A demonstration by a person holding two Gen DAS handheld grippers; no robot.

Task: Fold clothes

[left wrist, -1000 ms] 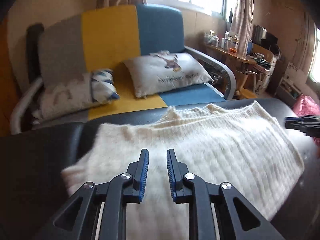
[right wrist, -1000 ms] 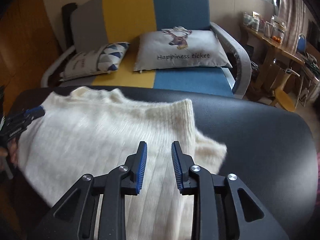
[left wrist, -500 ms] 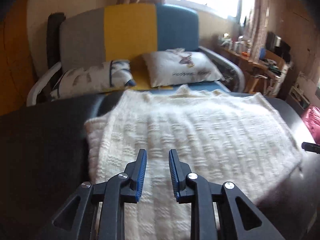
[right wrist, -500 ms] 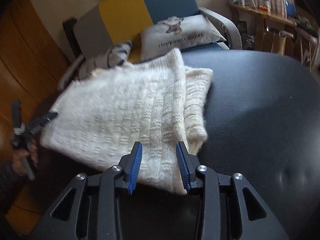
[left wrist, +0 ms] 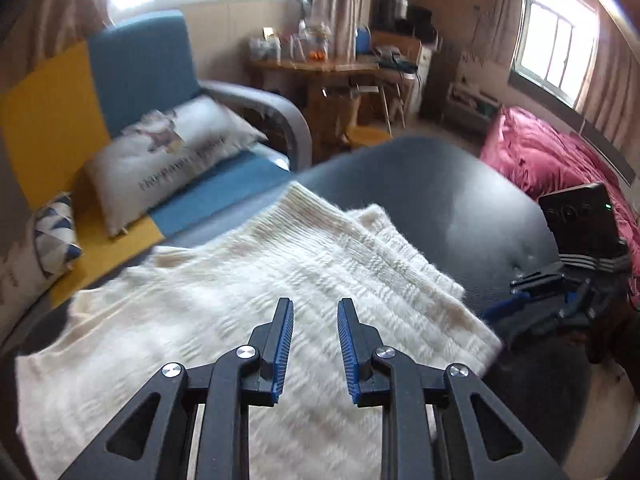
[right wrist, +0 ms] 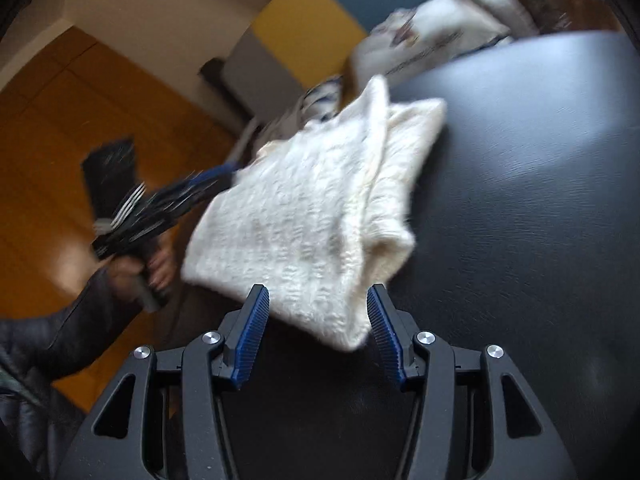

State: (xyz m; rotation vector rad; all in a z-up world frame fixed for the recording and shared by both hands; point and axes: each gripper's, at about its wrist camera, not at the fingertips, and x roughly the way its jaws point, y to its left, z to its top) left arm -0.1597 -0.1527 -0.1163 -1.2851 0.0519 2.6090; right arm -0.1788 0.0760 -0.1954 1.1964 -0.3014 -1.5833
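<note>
A cream knitted sweater (left wrist: 248, 304) lies partly folded on the black padded table (left wrist: 460, 200). My left gripper (left wrist: 314, 306) is open and empty just above its near part. In the right wrist view the sweater (right wrist: 312, 208) reaches toward me, and my right gripper (right wrist: 318, 296) is wide open with the sweater's near corner between the fingers, not clamped. The right gripper shows in the left wrist view (left wrist: 516, 292) at the sweater's right edge. The left gripper shows blurred in the right wrist view (right wrist: 192, 190) at the sweater's left edge.
A grey, yellow and blue sofa (left wrist: 132, 64) with two cushions (left wrist: 172, 152) stands behind the table. A pink quilt (left wrist: 552, 160) lies at the right, a cluttered wooden desk (left wrist: 328, 64) at the back. An orange wooden wall (right wrist: 52, 152) is at the left.
Both views have swung: the left now looks right, the right looks left. My right gripper has opened wider and backed to the sweater's near corner. The left stays open over the sweater.
</note>
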